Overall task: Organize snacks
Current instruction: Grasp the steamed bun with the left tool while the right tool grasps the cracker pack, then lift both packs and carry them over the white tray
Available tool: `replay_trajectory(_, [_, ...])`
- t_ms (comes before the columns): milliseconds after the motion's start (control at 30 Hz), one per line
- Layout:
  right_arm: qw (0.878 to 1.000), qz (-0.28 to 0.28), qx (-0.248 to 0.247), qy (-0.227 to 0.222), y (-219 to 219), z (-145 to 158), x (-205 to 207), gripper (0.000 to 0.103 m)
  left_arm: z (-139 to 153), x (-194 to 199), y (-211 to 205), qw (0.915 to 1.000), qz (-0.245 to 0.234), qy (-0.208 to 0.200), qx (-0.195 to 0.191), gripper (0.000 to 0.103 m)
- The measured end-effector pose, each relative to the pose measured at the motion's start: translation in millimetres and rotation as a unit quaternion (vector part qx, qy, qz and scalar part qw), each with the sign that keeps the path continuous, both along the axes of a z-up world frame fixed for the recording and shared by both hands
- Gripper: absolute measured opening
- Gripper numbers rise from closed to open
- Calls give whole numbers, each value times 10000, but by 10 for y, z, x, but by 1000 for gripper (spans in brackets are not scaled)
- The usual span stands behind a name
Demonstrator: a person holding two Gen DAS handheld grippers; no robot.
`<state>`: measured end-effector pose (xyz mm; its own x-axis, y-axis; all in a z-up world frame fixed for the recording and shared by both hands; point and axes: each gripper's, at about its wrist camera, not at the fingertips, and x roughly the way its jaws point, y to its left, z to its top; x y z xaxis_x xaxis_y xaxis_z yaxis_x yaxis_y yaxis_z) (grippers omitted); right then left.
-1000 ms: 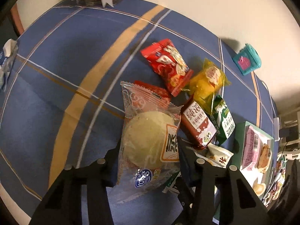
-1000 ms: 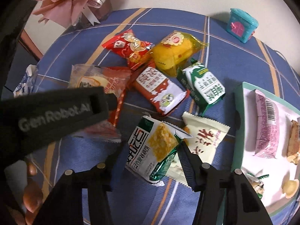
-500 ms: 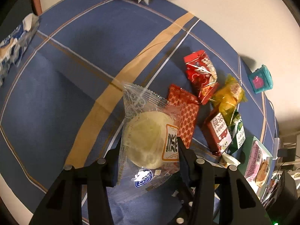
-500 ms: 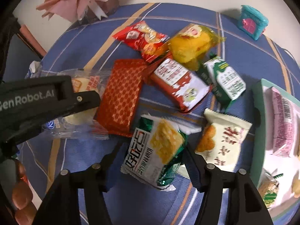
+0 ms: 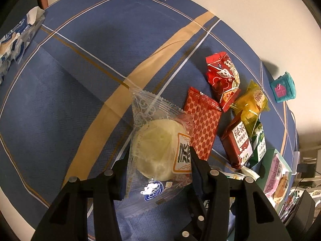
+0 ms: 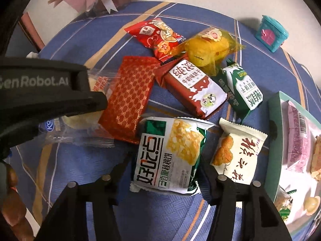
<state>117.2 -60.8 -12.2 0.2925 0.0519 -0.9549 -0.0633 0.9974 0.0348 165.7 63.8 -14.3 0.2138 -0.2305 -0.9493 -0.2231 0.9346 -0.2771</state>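
Black jaws w/ silver screws, "GenRobot.AI" mark

The left gripper (image 5: pixel 158 160) was closed on a clear-wrapped cake (image 5: pixel 158 150), its fingers (image 5: pixel 197 165) pressing the packet's sides. The right gripper (image 6: pixel 162 166) gripped a green-and-white packet (image 6: pixel 168 152) between its fingers (image 6: pixel 208 172). In the right wrist view the left gripper reached in from the left, a bare hand (image 6: pixel 12 202) below it.
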Motion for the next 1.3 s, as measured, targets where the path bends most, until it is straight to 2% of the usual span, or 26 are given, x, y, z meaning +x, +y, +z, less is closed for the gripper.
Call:
replay_trajectory(233, [9998, -177, 117, 62, -171, 23, 37, 56, 148, -72, 130, 9996, 228, -148, -67, 52])
replay_trajectory(467, [9981, -366, 388, -313, -400, 391, 3, 56, 477, -108, 129, 9978, 356, -554, -70, 52])
replay_trajectory(700, [9959, -570, 419, -573, -647, 661, -91, 56, 741, -182, 11, 9958, 335, -843, -95, 52])
replay_trajectory(800, [9947, -706, 409, -627, -759, 782, -146, 56, 800, -212, -108, 9956, 255, -898, -116, 52])
replay_trajectory(1033, [9881, -1284, 460, -711, -1321, 849, -161, 56, 850, -264, -529, 9955, -70, -927, -194, 52])
replay_trajectory(1167, [9805, -1796, 392, -690, -1747, 856, -221, 56, 906, -335, -889, 9941, -440, -955, -252, 52])
replay_trajectory(1300, [9681, -2403, 417, -578, -2227, 828, -352, 56, 909, -432, -1309, 9910, -890, -936, -340, 52])
